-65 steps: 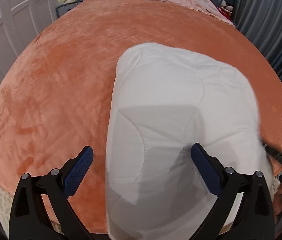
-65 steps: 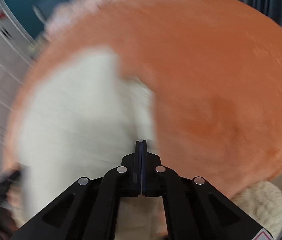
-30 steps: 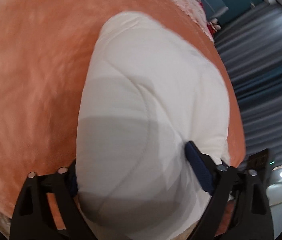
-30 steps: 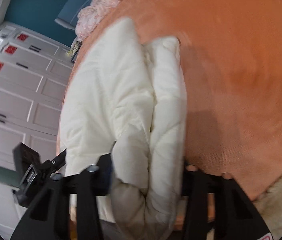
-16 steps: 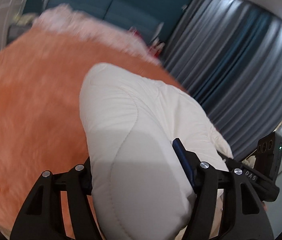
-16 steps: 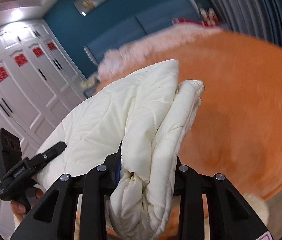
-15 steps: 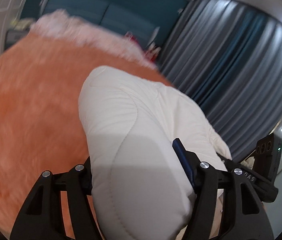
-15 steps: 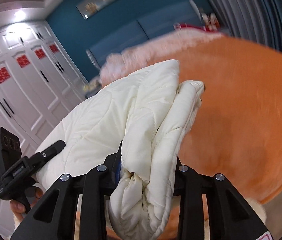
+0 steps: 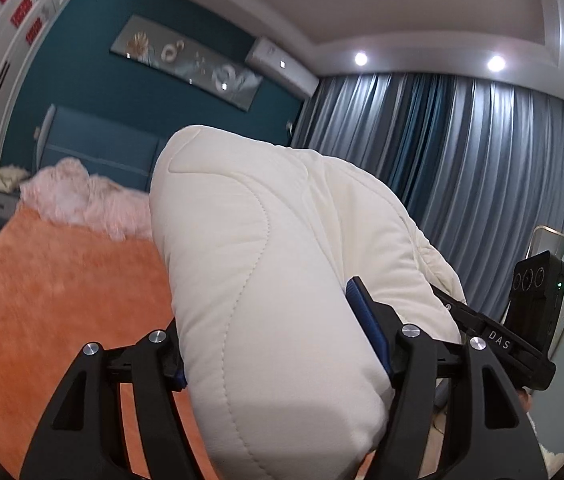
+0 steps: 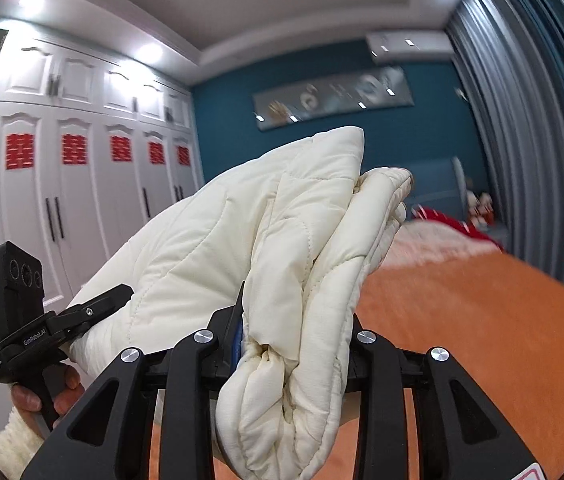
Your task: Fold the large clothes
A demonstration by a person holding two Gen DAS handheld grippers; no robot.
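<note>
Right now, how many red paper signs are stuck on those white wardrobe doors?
5 red signs, one per tall wardrobe door, left to right. More could be hidden past the left edge.

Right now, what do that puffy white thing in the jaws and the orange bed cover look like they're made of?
The white quilted garment looks like smooth matte woven fabric over soft padding: curved stitch lines run across it and it bulges where both sets of jaws squeeze it. Whether the filling is down or synthetic cannot be told. The orange bed cover looks like plush, velvety fleece, with a slightly mottled nap, though it is blurred.
</note>
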